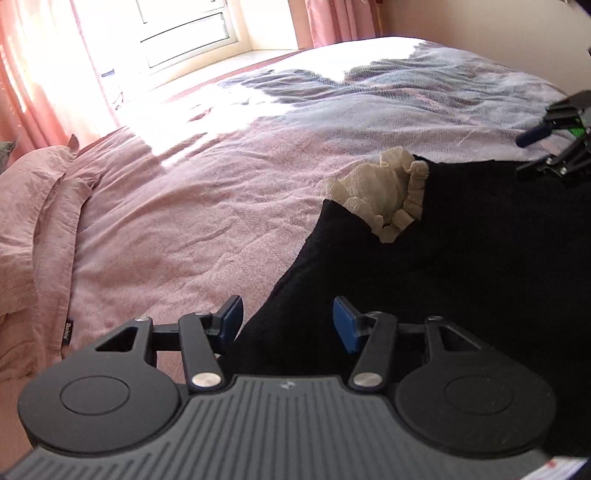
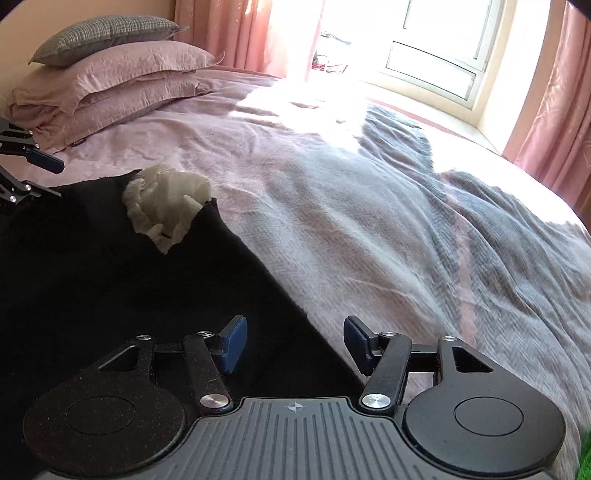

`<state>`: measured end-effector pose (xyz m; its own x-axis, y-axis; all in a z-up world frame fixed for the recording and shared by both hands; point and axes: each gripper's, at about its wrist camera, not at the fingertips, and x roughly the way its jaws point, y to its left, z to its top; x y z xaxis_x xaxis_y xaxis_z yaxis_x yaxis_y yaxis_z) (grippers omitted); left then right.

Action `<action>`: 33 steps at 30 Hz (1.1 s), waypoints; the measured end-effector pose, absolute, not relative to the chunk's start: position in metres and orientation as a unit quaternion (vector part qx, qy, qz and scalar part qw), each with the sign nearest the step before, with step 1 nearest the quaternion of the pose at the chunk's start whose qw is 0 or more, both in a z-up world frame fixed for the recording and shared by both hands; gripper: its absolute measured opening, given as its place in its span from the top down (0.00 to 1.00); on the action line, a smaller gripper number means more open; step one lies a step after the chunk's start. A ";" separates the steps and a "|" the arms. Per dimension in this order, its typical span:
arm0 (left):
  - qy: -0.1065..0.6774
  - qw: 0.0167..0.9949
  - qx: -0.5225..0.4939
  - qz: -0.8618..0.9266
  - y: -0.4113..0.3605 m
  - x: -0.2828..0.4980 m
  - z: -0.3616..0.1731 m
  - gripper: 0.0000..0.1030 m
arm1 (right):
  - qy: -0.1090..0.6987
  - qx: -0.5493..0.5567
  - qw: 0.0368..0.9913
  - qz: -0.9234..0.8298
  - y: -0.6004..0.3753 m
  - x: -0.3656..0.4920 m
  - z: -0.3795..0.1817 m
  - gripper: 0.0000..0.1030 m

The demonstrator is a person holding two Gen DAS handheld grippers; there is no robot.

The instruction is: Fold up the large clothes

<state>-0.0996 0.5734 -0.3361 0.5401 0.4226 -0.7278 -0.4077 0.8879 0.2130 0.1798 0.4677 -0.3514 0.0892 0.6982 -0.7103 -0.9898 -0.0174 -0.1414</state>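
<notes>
A large black garment (image 1: 461, 266) with a cream ruffled collar (image 1: 384, 195) lies spread on the bed. My left gripper (image 1: 289, 323) hovers low over the garment's left edge. Its blue pads (image 1: 232, 319) stand apart, with black cloth under the gap but not pinched. In the right wrist view the same garment (image 2: 110, 280) and collar (image 2: 166, 206) fill the left side. My right gripper (image 2: 295, 343) is open over the garment's right edge, which runs diagonally between its pads. Each gripper shows at the far side of the other's view: the right gripper (image 1: 546, 147), the left gripper (image 2: 40, 177).
The bed has a pink cover (image 1: 177, 221), with a grey-lilac blanket (image 2: 424, 240) lying over its right part. Stacked pink pillows (image 2: 107, 85) and a grey checked cushion (image 2: 107, 35) sit at the head. A bright window (image 2: 436, 48) and pink curtains (image 2: 546, 103) lie beyond.
</notes>
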 end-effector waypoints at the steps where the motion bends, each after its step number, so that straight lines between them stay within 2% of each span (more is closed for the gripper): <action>1: 0.424 0.876 0.012 0.231 0.577 -0.096 -0.342 0.51 | 0.225 -0.321 0.660 0.641 0.476 0.184 -0.356 0.46; 2: 0.430 0.873 0.014 0.229 0.581 -0.092 -0.348 0.53 | 0.227 -0.320 0.654 0.646 0.484 0.187 -0.360 0.46; 3: 0.430 0.874 0.012 0.227 0.586 -0.090 -0.352 0.55 | 0.233 -0.320 0.645 0.653 0.491 0.190 -0.365 0.52; 4: 0.428 0.876 0.000 0.222 0.592 -0.090 -0.354 0.61 | 0.241 -0.319 0.633 0.662 0.495 0.193 -0.369 0.71; 5: 0.425 0.879 -0.019 0.216 0.597 -0.090 -0.354 0.75 | 0.252 -0.320 0.618 0.672 0.500 0.194 -0.373 0.93; 6: 0.420 0.883 -0.036 0.208 0.601 -0.091 -0.355 0.84 | 0.253 -0.320 0.607 0.682 0.501 0.195 -0.374 0.99; 7: 0.417 0.885 -0.041 0.204 0.602 -0.090 -0.355 0.95 | 0.242 -0.318 0.603 0.691 0.499 0.195 -0.373 0.99; 8: 0.414 0.887 -0.030 0.201 0.600 -0.089 -0.355 0.97 | 0.225 -0.311 0.602 0.700 0.496 0.195 -0.369 1.00; 10: 0.394 0.896 -0.014 0.204 0.596 -0.092 -0.350 0.97 | 0.235 -0.258 0.610 0.712 0.490 0.212 -0.357 1.00; 12: 0.360 0.908 -0.049 0.209 0.606 -0.103 -0.343 0.96 | 0.275 -0.205 0.626 0.701 0.491 0.239 -0.357 1.00; 14: 0.355 0.897 -0.096 0.247 0.628 -0.109 -0.354 0.97 | 0.321 -0.207 0.635 0.671 0.504 0.250 -0.380 1.00; 16: 0.364 0.880 -0.141 0.272 0.646 -0.106 -0.373 0.97 | 0.321 -0.231 0.646 0.653 0.512 0.241 -0.397 1.00; 18: 0.382 0.853 -0.082 0.346 0.646 -0.092 -0.382 1.00 | 0.332 -0.224 0.663 0.632 0.518 0.238 -0.393 0.99; 20: 0.382 0.836 -0.090 0.384 0.656 -0.091 -0.378 1.00 | 0.332 -0.232 0.690 0.600 0.519 0.235 -0.379 0.80; 22: 0.368 0.836 -0.105 0.394 0.659 -0.100 -0.363 0.98 | 0.277 -0.272 0.744 0.544 0.512 0.225 -0.362 0.74; 24: 0.360 0.834 -0.068 0.413 0.646 -0.108 -0.343 0.95 | 0.247 -0.281 0.764 0.526 0.498 0.216 -0.343 0.72; 28: 0.351 0.869 -0.021 0.349 0.591 -0.122 -0.311 0.94 | 0.276 -0.238 0.682 0.634 0.461 0.170 -0.316 0.71; 31: 0.367 0.895 -0.031 0.254 0.538 -0.130 -0.312 0.82 | 0.273 -0.288 0.587 0.705 0.436 0.111 -0.327 0.70; 33: 0.391 0.896 -0.020 0.209 0.502 -0.143 -0.330 0.82 | 0.260 -0.353 0.551 0.710 0.412 0.083 -0.351 0.70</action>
